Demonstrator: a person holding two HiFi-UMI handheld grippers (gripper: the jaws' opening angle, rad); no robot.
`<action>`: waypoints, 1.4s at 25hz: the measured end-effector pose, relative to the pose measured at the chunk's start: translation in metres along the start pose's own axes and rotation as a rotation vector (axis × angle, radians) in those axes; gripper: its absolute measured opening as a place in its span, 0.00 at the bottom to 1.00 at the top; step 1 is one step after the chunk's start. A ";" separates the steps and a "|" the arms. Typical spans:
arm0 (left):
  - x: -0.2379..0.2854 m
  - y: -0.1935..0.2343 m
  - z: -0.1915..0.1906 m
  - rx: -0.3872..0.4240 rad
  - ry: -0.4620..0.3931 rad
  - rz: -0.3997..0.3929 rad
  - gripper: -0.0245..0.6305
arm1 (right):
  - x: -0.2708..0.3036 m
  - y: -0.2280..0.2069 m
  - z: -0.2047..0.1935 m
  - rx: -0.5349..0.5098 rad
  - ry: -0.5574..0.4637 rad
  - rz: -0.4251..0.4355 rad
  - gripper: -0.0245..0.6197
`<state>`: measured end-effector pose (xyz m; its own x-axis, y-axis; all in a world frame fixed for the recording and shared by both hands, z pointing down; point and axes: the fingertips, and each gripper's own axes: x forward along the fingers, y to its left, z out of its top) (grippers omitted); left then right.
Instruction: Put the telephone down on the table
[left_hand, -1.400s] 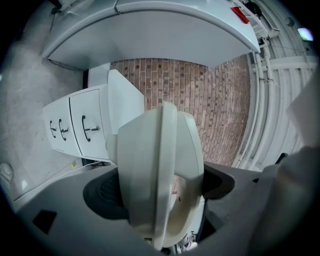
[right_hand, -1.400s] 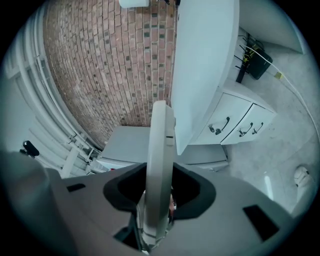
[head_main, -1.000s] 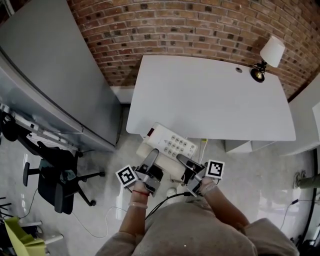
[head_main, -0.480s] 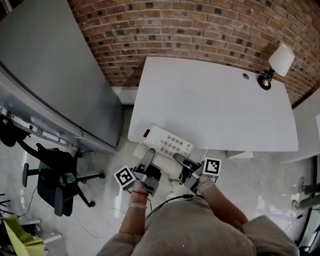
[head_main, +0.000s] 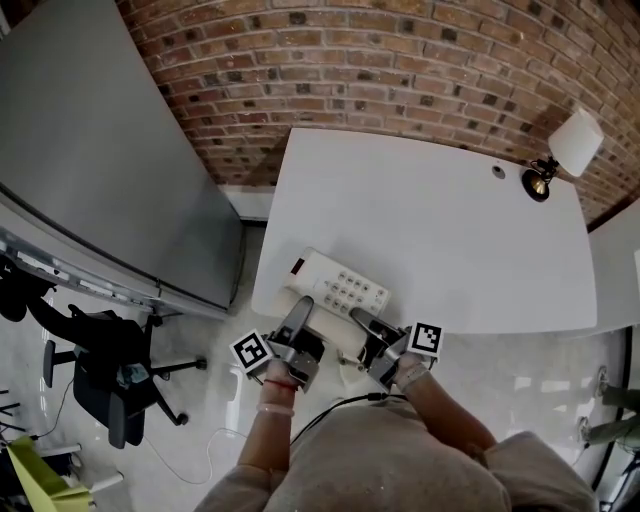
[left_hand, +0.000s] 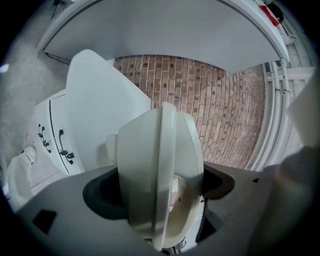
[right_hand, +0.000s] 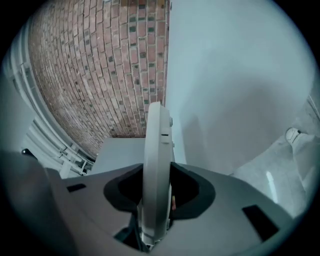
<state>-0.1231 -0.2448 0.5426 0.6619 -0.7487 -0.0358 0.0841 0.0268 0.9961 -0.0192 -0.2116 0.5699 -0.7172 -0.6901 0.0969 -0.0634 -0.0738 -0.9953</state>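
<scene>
Dark grey left tongs (head_main: 302, 308) bear a black-and-white marker cube (head_main: 252, 351); the wristband (head_main: 283, 384) is red, the top (head_main: 400, 465) beige.

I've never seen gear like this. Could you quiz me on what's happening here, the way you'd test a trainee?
1. Multiple choice: what do the left gripper and the right gripper hold between them? A) a kettle B) a white telephone C) a laptop
2. True or false: the telephone lies in the middle of the table, free of both grippers.
3. Short answer: what stands at the table's far right corner?

Key
1. B.
2. False: it is at the table's near edge with both grippers' jaws on it, and the right gripper's jaws are closing on it.
3. A lamp with a white shade.
</scene>
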 end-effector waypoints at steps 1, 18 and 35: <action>0.007 0.000 0.002 -0.005 0.001 -0.003 0.67 | 0.002 0.001 0.007 0.005 -0.012 0.004 0.26; 0.084 0.009 0.033 -0.019 0.036 0.029 0.67 | 0.033 0.002 0.078 0.059 -0.124 -0.009 0.25; 0.072 0.008 0.020 0.155 0.133 0.088 0.68 | 0.070 -0.003 0.126 0.010 -0.190 -0.100 0.25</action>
<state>-0.0895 -0.3115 0.5491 0.7552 -0.6535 0.0519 -0.0869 -0.0213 0.9960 0.0179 -0.3507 0.5809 -0.5638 -0.8024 0.1957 -0.1202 -0.1548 -0.9806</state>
